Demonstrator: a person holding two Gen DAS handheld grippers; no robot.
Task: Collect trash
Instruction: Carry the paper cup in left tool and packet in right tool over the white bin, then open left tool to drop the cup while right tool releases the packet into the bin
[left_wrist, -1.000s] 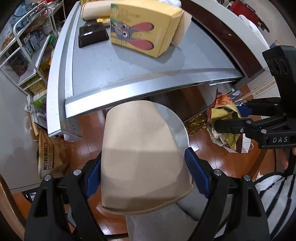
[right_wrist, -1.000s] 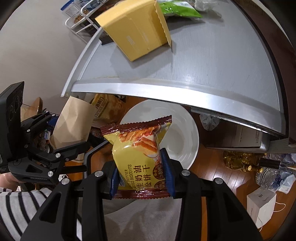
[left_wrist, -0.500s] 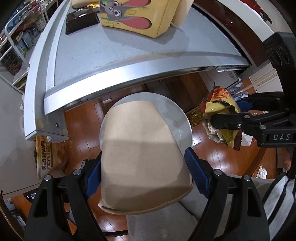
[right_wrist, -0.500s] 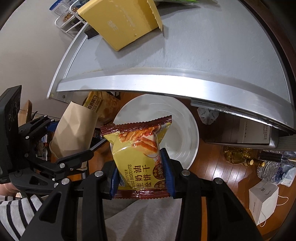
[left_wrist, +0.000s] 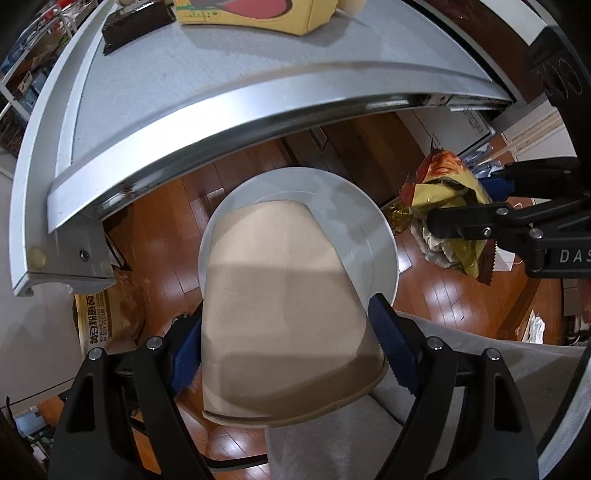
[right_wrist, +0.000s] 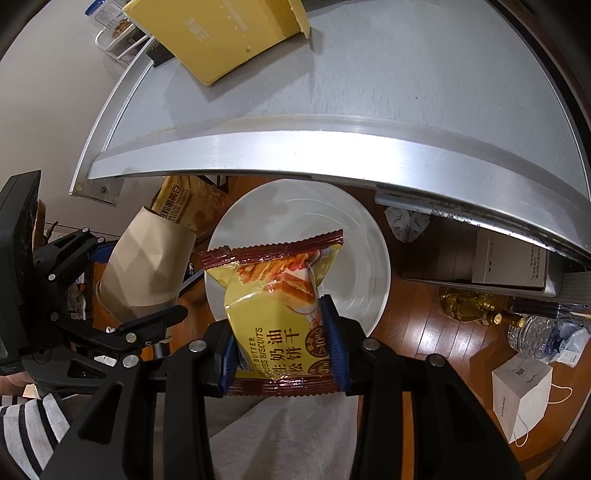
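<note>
- We're gripping the crumpled paper cup (left_wrist: 284, 317) in our left gripper (left_wrist: 291, 347), jaws pressed on its sides, base pointing forward, directly above the white bin (left_wrist: 373, 221).
- We're pinching the biscuit wrapper (right_wrist: 280, 314) in our right gripper (right_wrist: 282, 354), long axis running forward over the same bin.
- Both loads are hanging over the bin's mouth, so we're judging a straight release is next, neither hand nearer.

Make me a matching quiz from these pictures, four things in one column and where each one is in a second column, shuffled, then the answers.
1. paper cup
2. biscuit packet
3. white bin
4. yellow box

A. on the grey table
B. in the left gripper
C. on the wood floor, below both grippers
D. in the right gripper

Pairs: 1-B, 2-D, 3-C, 4-A
</note>
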